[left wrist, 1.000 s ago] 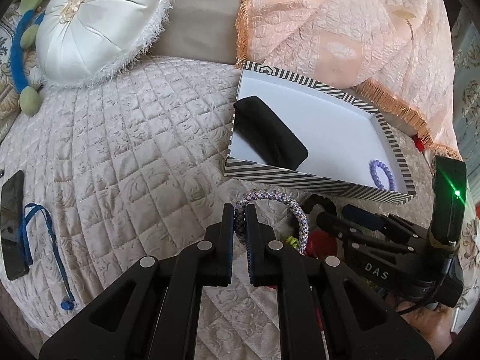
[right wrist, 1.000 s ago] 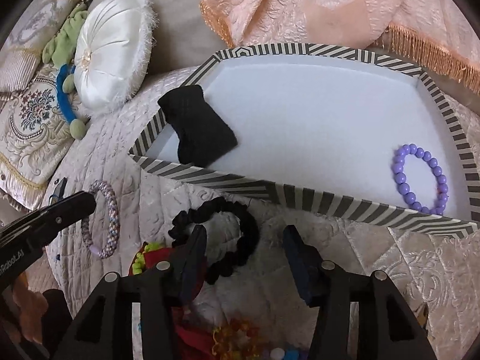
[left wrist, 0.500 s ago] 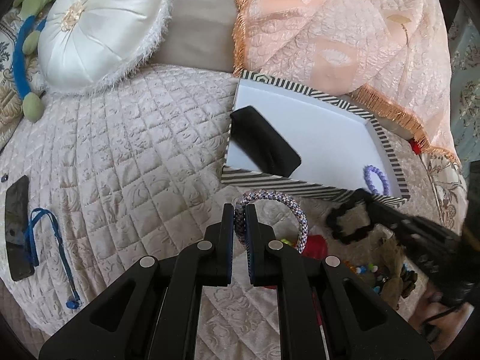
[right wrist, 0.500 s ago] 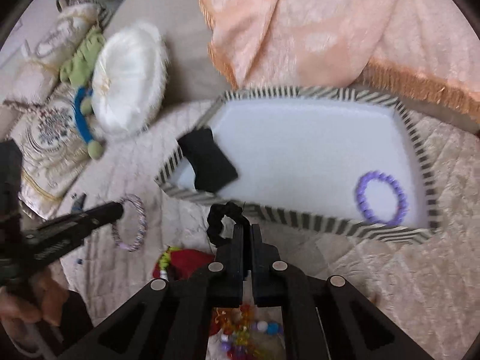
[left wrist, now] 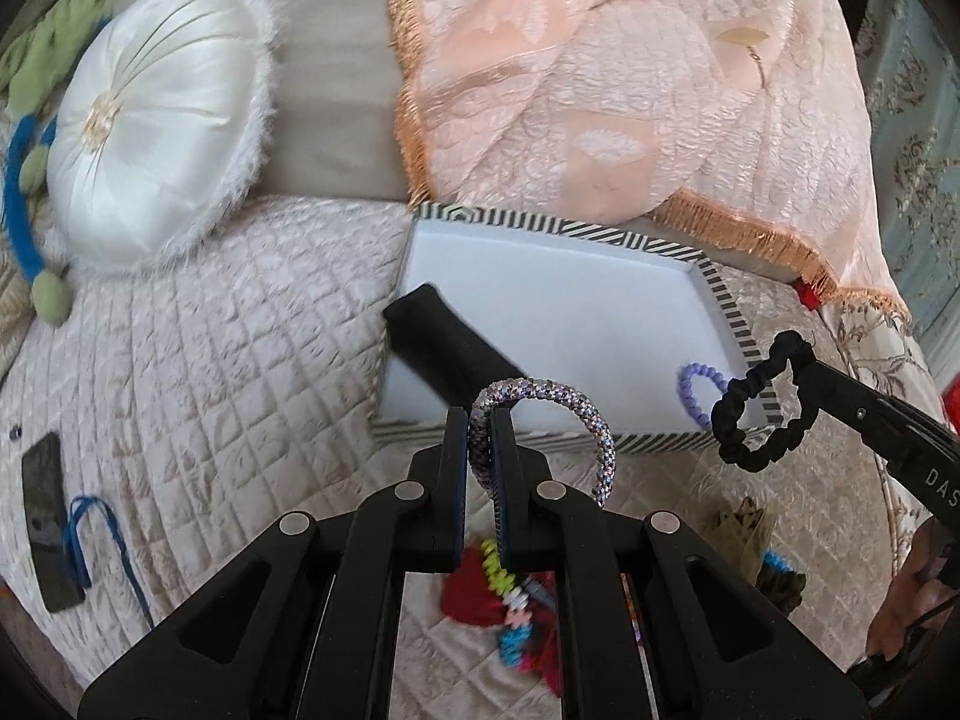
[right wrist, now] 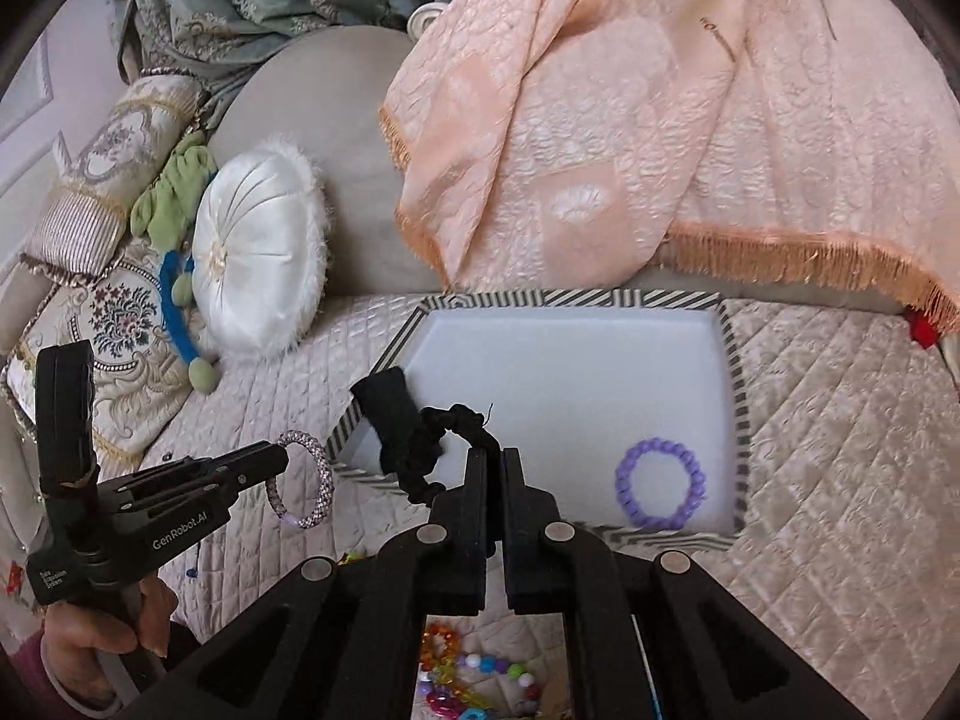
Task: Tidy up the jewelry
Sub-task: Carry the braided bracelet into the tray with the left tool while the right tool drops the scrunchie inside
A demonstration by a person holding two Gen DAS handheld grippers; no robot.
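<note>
Our left gripper (left wrist: 480, 420) is clenched on the bangle (left wrist: 555, 414), its ring upright, arching right before the tray (left wrist: 558, 228). Our right gripper (right wrist: 495, 468) clamps the scrunchie (right wrist: 441, 444), hanging leftward over the tray's near rim, by the purple bracelet (right wrist: 660, 483).

— What is the bracelet (left wrist: 543, 414) in the left gripper (left wrist: 480, 420) made of?
— Woven cord, tightly braided, with a faint glitter. The gripper itself is matt black plastic with small dull metal pins.
— And the scrunchie (right wrist: 444, 444) in the right gripper (right wrist: 493, 462)?
— Soft black cloth, ruffled and matt.
— The tray (right wrist: 735, 420)?
— Looks like striped card, its floor smooth and white; the purple bracelet (right wrist: 660, 483) on it is of glossy plastic beads.
— The bedding?
— The bedspread (left wrist: 198, 348) is quilted with a satin sheen, the round cushion (left wrist: 156, 138) glossy satin, fuzzy at the edge.
</note>
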